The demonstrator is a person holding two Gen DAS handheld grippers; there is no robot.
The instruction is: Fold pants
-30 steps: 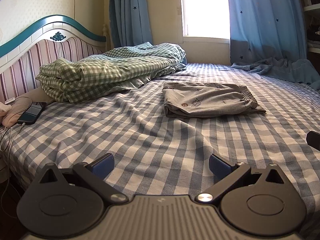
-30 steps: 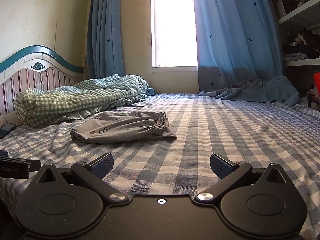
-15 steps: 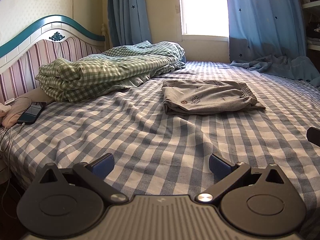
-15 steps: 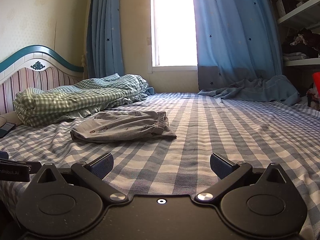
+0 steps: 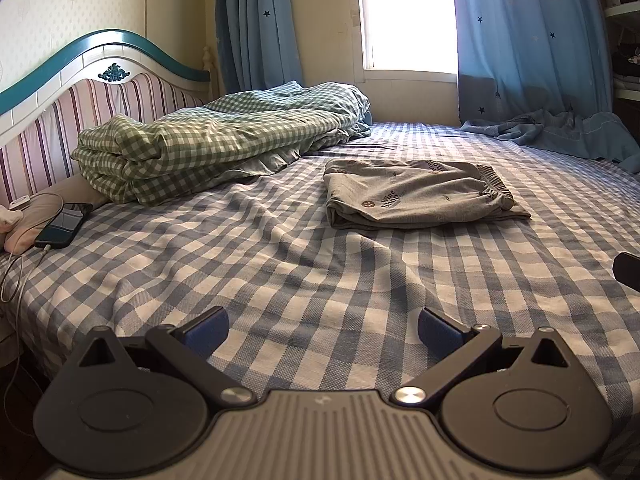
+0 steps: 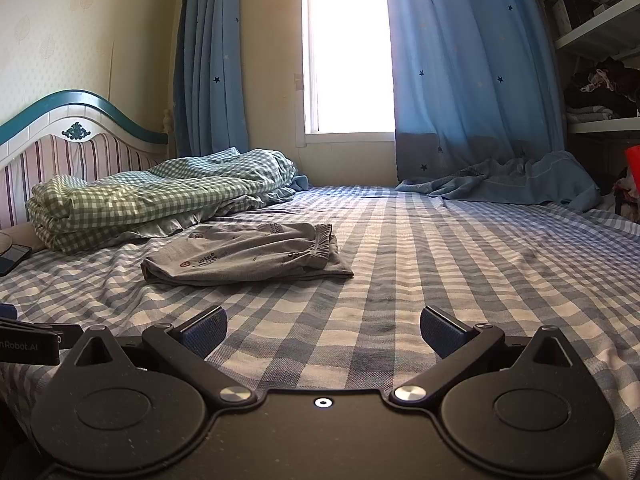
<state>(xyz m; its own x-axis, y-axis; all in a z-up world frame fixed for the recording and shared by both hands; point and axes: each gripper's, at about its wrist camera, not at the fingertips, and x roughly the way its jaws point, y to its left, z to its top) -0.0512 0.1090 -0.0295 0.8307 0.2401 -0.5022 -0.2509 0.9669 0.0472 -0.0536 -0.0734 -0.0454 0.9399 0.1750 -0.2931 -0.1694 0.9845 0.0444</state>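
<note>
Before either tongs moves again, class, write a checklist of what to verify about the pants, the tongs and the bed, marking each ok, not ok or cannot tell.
1. Left tongs open and holding nothing: ok.
2. Right tongs open and holding nothing: ok.
3. Grey pants lie folded into a compact stack on the checked sheet: ok.
4. Waistband edges aligned: not ok, one layer juts out at the right end.
5. Pants clear of the green checked duvet: ok.
6. Phone well away from the pants: ok.
</note>
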